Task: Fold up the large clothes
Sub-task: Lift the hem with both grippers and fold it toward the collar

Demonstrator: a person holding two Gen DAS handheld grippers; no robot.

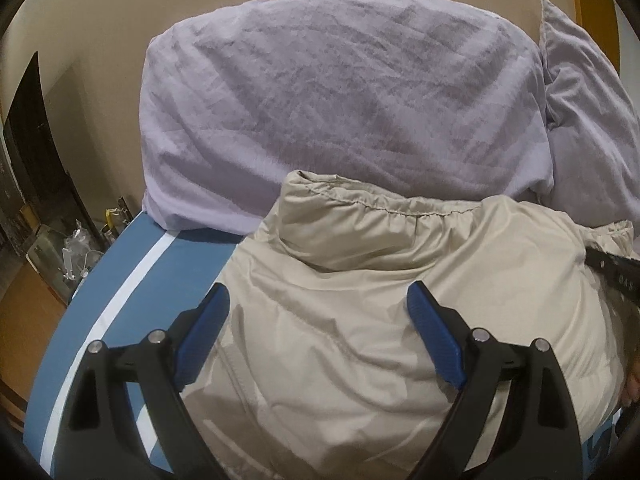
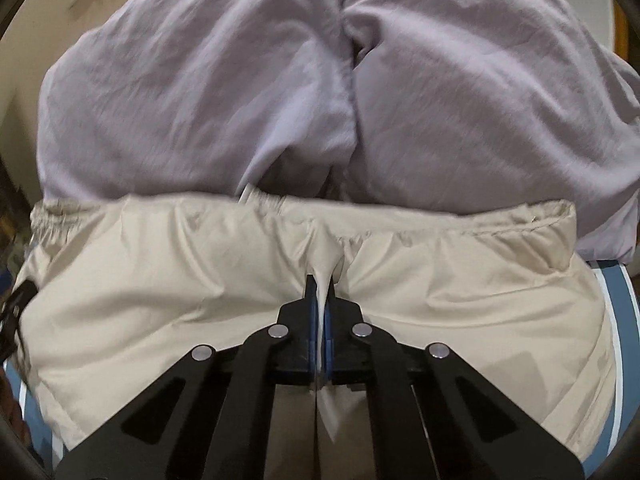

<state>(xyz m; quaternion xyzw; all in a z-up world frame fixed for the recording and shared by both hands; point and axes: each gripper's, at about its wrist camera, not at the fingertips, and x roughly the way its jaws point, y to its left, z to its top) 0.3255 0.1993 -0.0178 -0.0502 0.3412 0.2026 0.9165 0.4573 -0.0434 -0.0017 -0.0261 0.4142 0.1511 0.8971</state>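
A beige puffy jacket [image 1: 360, 280] lies on a blue bed sheet [image 1: 132, 272], its gathered hem toward the pillows. My left gripper [image 1: 320, 300] hovers over the jacket's left part, open wide, nothing pressed between its blue pads [image 1: 434, 344]. In the right wrist view the same jacket [image 2: 160, 280] fills the lower half. My right gripper [image 2: 321, 292] is shut on a pinched ridge of the jacket's beige fabric just below the hem, and cloth shows between its pads. The right gripper's black body [image 1: 616, 276] shows at the right edge of the left wrist view.
Two lilac pillows [image 1: 340, 100] [image 2: 480, 100] lie against the beige wall right behind the jacket's hem. The bed's left edge [image 1: 60, 380] drops to a wooden floor with clutter [image 1: 76, 248] by a dark cabinet. A white stripe [image 1: 132, 280] runs along the sheet.
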